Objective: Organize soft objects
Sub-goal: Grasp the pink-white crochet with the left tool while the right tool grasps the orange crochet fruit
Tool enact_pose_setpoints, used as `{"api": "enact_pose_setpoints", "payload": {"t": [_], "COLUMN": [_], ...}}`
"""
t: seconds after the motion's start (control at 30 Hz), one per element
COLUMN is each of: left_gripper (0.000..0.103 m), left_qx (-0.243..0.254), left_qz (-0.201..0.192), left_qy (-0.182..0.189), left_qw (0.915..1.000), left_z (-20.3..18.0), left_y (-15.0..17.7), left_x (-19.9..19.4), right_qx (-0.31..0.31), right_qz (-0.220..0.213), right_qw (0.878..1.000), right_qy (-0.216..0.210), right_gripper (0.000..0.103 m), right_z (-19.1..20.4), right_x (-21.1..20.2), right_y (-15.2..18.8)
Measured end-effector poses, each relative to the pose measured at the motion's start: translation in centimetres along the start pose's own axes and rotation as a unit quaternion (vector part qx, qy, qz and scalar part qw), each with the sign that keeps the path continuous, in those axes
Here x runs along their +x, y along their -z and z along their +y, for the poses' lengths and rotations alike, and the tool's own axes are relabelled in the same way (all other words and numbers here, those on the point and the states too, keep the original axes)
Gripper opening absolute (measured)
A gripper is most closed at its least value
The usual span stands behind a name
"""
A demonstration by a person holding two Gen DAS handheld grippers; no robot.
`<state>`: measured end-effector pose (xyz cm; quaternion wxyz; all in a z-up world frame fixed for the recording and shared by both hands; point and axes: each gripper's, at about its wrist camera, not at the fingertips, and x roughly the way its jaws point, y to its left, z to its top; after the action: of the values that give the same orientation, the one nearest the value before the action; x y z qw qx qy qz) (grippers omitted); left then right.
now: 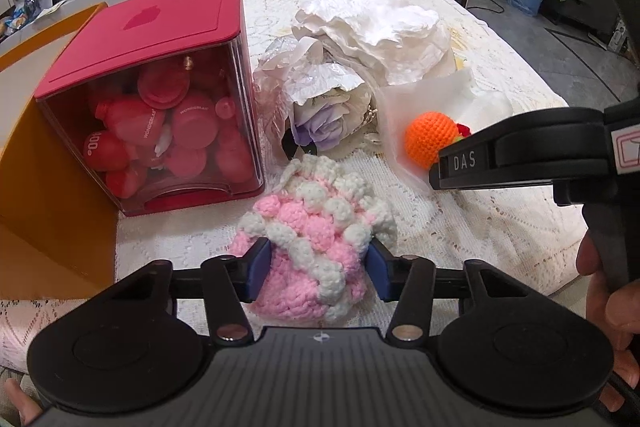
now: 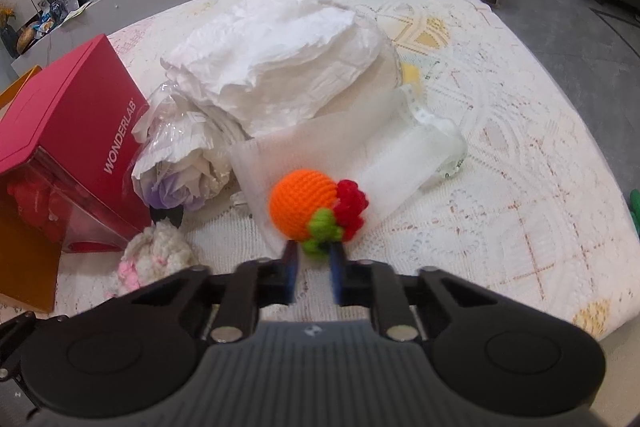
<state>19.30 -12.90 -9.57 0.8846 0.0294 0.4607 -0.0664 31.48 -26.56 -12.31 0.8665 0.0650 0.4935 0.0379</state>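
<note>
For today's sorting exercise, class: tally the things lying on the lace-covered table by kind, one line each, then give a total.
Crocheted items: 2, pink-and-white piece, orange ball
Red boxes: 1, red box
White paper heaps: 1, crumpled paper
Wrapped flowers: 1, flower bundle
Clear bags: 1, clear bag
Total: 6

White capital letters reading WONDERLAB run along the side of the red box [image 2: 86, 131]. The same word appears on the pink bottles inside it [image 1: 192, 123], one marked 100. The right gripper's black finger [image 1: 516, 157] carries DAS
</note>
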Motion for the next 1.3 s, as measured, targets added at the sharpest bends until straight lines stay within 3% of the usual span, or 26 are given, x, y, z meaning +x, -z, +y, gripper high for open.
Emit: {"api": "enact_pose_setpoints", "payload": {"t": [0.1,0.2,0.3,0.57,0.77,0.8,0.83,0.87,1.07,1.17,1.3], "left_gripper": [0.036,0.033,0.032,0.032,0.032,0.032,0.032,0.032,0.032,0.032,0.032], "left_qx": [-0.003,-0.005,-0.007,-0.019,-0.022,-0.023,-0.024,-0.023,-0.020,-0.018,-0.021], "left_qz": [-0.006,-0.014,-0.031,-0.031,-0.030,-0.031,-0.032,-0.032,-0.033,-0.033,-0.024], "left_qy": [0.012,0.021,0.019,0.035,0.041,0.042,0.044,0.045,0.051,0.046,0.043], "left_qw": [0.9999,0.9997,0.9993,0.9987,0.9985,0.9984,0.9983,0.9982,0.9980,0.9982,0.9986], "left_z": [0.2,0.6,0.9,1.2,1.4,1.5,1.5,1.5,1.1,1.1,1.2], "left_y": [-0.1,-0.3,-0.6,-1.6,-1.4,-1.3,-1.3,-1.2,-0.8,-0.7,-0.8], "left_x": [-0.6,-1.2,-2.0,-1.7,-1.8,-1.9,-2.0,-2.1,-2.7,-2.7,-2.1], "right_qx": [0.002,0.008,0.010,0.022,0.020,0.021,0.021,0.020,0.018,0.022,0.008], "right_qz": [-0.003,-0.008,-0.024,-0.047,-0.055,-0.057,-0.059,-0.061,-0.058,-0.050,-0.038], "right_qw": [1.000,1.000,1.000,0.999,0.998,0.998,0.998,0.998,0.998,0.999,0.999], "right_qy": [-0.002,-0.009,0.000,-0.007,-0.018,-0.019,-0.020,-0.020,-0.014,-0.002,0.000], "right_gripper": [0.009,0.012,0.051,0.049,0.039,0.034,0.017,0.016,0.016,0.039,0.040], "right_z": [-0.1,-0.4,-0.5,-0.5,-0.5,-0.6,-0.6,-0.5,-0.5,-0.4,0.3], "right_x": [-0.1,-0.9,-1.6,-1.0,-0.9,-1.0,-1.1,-1.3,-1.7,-1.4,-0.6], "right_y": [0.0,0.2,0.3,-0.4,-0.5,-0.4,-0.4,-0.3,0.1,-0.2,-0.4]}}
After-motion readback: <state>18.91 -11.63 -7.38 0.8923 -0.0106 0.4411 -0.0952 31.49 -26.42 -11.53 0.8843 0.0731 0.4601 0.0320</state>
